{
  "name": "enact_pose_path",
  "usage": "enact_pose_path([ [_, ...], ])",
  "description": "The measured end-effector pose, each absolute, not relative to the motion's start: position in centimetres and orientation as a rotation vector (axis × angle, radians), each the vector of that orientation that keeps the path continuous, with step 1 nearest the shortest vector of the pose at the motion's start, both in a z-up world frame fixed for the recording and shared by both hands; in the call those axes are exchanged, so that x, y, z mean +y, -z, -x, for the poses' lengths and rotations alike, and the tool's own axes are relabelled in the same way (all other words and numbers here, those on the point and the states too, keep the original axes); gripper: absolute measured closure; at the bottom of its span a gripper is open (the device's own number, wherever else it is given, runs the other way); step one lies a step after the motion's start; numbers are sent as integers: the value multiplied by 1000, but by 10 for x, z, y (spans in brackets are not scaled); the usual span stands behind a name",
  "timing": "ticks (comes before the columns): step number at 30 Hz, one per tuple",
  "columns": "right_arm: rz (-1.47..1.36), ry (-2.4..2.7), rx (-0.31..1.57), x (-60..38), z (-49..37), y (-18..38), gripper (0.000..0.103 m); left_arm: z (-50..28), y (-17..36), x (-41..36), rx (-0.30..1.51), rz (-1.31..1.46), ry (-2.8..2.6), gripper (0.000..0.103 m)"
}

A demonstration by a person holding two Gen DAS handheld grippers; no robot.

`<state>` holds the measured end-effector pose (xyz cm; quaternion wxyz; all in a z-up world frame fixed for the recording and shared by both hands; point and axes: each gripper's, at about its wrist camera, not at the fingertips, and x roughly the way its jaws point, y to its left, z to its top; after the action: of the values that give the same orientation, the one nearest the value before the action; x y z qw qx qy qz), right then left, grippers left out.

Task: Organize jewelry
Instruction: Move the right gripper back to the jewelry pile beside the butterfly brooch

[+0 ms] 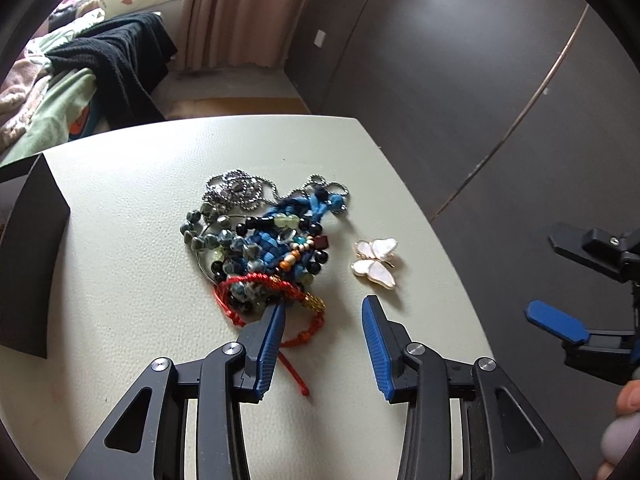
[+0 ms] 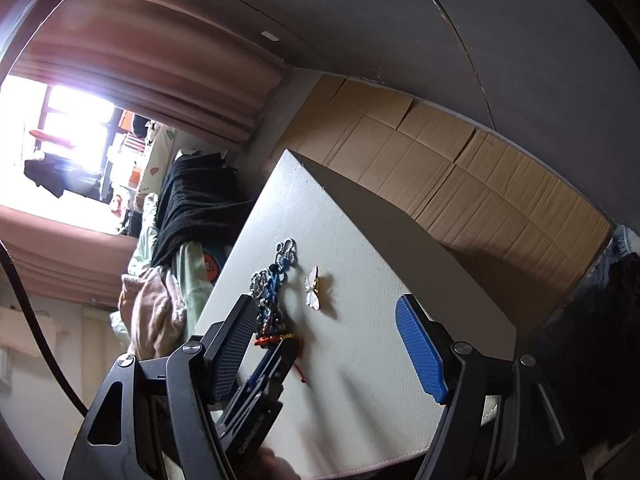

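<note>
On table, tangled jewelry pile, butterfly brooch beside pile, left gripper jaws parted at pile's red cord, right gripper jaws wide, empty.

table: pale cream, fine pebbled grain
chain: silver ball links
braid: blue, woven
beads: mottled grey-green, black, pale green, orange
cord: red, with gold beads
butterfly: white wings, gold edging
pads: blue, ribbed
box: black
curtain: dusty pink
</note>
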<state>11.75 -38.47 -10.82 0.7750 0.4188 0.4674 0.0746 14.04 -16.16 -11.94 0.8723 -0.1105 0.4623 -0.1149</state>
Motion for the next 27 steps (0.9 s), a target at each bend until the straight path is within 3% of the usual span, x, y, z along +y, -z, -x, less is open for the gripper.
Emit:
enact_pose_path([
  [6,-906,-166,1018,-382,-122,110,30,-142,124,-163,955,243,183,66],
  [13,-855,-164,1050,-370,-130,116,30,-145,129,-161,950,233,121,94],
  [19,-810,-186,1081,-355,-139,124,31,-141,117,-146,941,299,152,95],
  [27,-738,-215,1106,-334,-149,130,46,-134,92,-124,881,354,168,95],
])
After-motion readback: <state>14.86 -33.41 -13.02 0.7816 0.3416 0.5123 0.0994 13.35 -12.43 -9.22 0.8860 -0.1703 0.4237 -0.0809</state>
